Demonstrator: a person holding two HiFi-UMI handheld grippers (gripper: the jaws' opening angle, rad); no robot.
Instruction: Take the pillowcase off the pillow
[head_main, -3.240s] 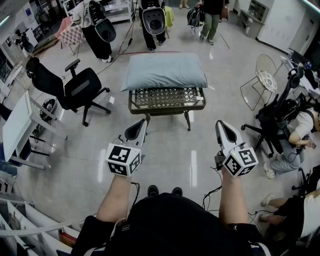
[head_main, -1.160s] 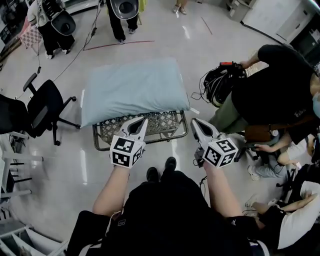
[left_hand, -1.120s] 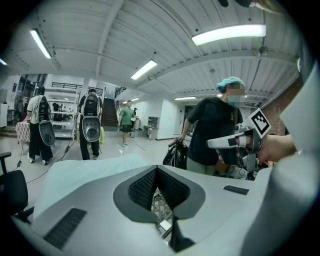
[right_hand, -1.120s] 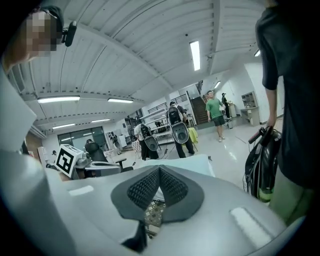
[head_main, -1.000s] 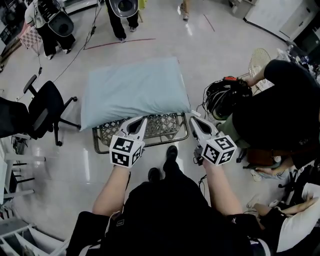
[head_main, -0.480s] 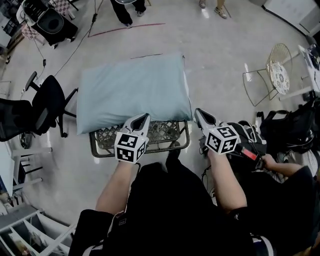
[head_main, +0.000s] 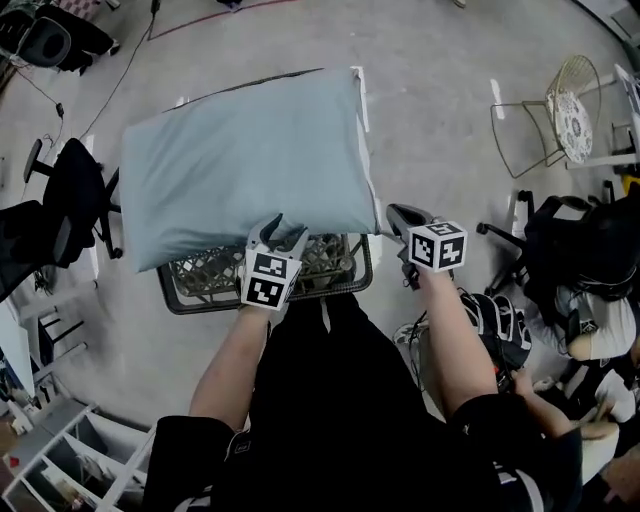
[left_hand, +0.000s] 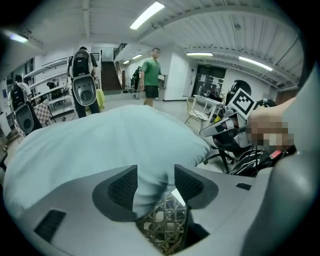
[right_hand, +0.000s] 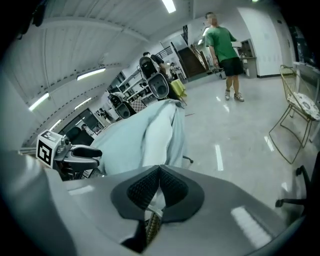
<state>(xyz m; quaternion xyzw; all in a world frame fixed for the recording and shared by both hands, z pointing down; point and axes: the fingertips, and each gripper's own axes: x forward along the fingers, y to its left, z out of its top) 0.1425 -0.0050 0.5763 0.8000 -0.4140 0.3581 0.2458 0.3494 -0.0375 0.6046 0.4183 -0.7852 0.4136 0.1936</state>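
A pillow (head_main: 250, 160) in a pale blue-green pillowcase lies on a low wicker table (head_main: 200, 290). My left gripper (head_main: 281, 230) is at the pillow's near edge. Its jaws have just been opening and stand open, and in the left gripper view (left_hand: 155, 182) the edge of the pillow (left_hand: 100, 145) bulges between the pads without being pinched. My right gripper (head_main: 392, 211) is shut, just off the pillow's near right corner. In the right gripper view (right_hand: 159, 172) its pads meet, with the pillow (right_hand: 145, 135) lying ahead of them to the left.
A wire chair (head_main: 565, 110) stands at the far right and a black office chair (head_main: 60, 200) to the left of the table. A seated person (head_main: 590, 310) and a backpack (head_main: 495, 325) are close on my right. White shelving (head_main: 60, 460) is at the lower left.
Both grippers have dropped forward to the pillow's near edge. The left jaws went from shut to open. The right jaws stayed shut. The person in black beside the table has moved away.
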